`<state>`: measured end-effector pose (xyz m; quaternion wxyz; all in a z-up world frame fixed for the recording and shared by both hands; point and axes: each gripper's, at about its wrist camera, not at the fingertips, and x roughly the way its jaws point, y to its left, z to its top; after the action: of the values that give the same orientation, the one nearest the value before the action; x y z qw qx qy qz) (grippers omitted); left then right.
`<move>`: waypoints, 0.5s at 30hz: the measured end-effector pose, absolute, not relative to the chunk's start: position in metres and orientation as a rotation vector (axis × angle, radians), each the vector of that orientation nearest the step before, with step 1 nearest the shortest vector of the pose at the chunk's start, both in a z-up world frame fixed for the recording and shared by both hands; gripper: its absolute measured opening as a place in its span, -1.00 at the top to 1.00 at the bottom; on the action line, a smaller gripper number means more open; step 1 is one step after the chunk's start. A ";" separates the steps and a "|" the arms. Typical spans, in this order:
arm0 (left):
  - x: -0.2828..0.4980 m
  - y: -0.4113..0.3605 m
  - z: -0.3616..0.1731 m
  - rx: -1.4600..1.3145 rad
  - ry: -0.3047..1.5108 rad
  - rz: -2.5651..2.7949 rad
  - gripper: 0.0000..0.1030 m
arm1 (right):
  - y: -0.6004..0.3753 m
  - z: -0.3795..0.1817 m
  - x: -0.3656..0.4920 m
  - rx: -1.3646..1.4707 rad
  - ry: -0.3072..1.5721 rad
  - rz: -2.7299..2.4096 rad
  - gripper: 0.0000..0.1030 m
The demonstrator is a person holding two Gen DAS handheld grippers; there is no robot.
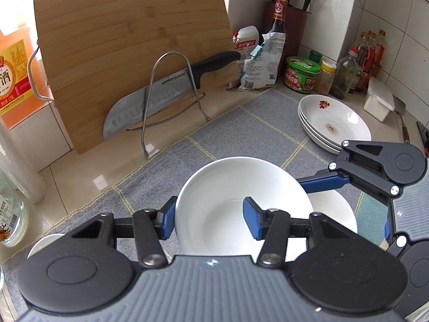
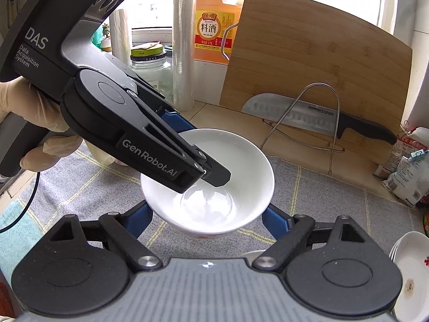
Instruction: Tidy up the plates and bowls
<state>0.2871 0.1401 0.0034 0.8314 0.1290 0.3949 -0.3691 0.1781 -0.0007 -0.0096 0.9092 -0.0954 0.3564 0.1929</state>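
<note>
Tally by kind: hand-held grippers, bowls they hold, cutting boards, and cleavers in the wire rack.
Hand-held grippers: 2, the left hand-held gripper and the right hand-held gripper
Round white ceramic bowl, held by both: 1
Bamboo cutting board: 1
Steel cleaver with black handle: 1
Total: 5

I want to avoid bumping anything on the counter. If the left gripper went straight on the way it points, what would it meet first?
Probably the grey mat past the white bowl that the left gripper grips by its rim; beyond lies the knife in its rack. Depth is unclear.
</note>
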 end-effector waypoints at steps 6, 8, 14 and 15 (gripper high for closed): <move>0.274 0.121 0.007 0.292 0.827 -0.820 0.01 | -0.017 -0.007 0.160 -0.190 0.733 0.362 -0.77; 0.270 0.116 0.008 0.298 0.826 -0.832 0.01 | -0.023 -0.006 0.155 -0.182 0.734 0.354 -0.77; 0.261 0.099 0.008 0.318 0.823 -0.865 0.01 | -0.037 -0.006 0.141 -0.172 0.736 0.328 -0.77; 0.260 0.095 0.007 0.322 0.822 -0.873 0.01 | -0.039 -0.006 0.139 -0.169 0.737 0.322 -0.77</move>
<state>0.2597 0.0950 0.0073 0.8136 0.1509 0.3849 -0.4088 0.1390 -0.0395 -0.0060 0.9168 -0.0823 0.3581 0.1563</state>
